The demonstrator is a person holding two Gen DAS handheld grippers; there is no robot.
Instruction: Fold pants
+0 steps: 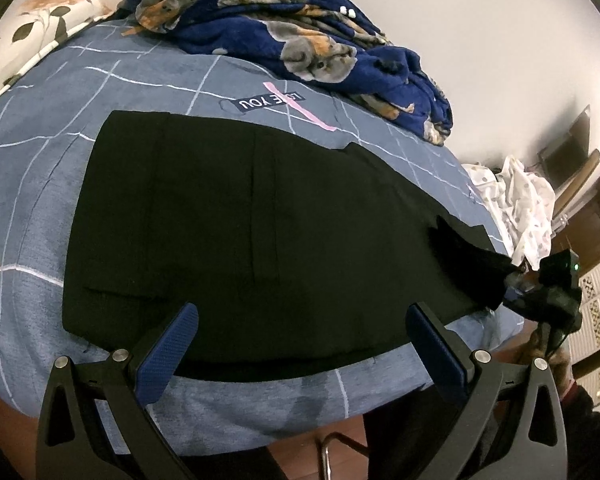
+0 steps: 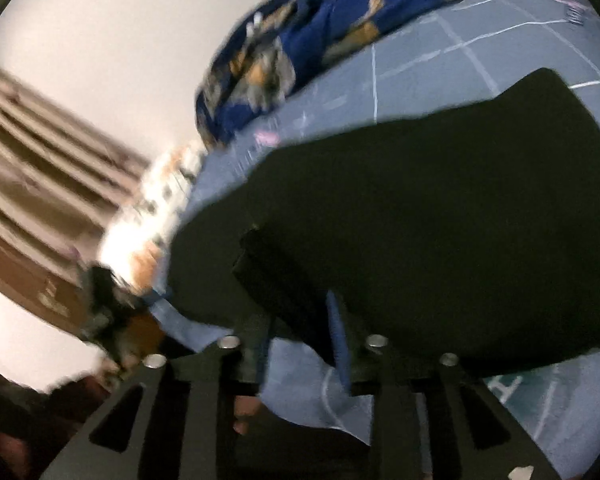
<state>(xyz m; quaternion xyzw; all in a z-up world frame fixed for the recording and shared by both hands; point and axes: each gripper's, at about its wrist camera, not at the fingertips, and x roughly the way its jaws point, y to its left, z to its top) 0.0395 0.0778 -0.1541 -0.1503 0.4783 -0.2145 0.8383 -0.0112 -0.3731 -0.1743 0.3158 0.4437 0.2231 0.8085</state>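
Note:
The black pants [image 1: 240, 232] lie flat on the blue grid bedsheet [image 1: 40, 200], folded lengthwise. My left gripper [image 1: 300, 316] is open and empty, its blue pads [image 1: 168, 352] hovering above the near edge of the pants. My right gripper [image 1: 512, 280] shows at the right edge of the left wrist view, pinching the end of the pants and lifting it. In the blurred right wrist view the right gripper [image 2: 300, 312] is shut on a raised flap of the pants [image 2: 440, 220].
A crumpled navy dog-print blanket [image 1: 300, 32] lies at the far side of the bed. A floral pillow [image 1: 40, 20] is far left. White spotted cloth [image 1: 520, 200] hangs off the right. The bed's near edge [image 1: 260, 420] drops to a wooden floor.

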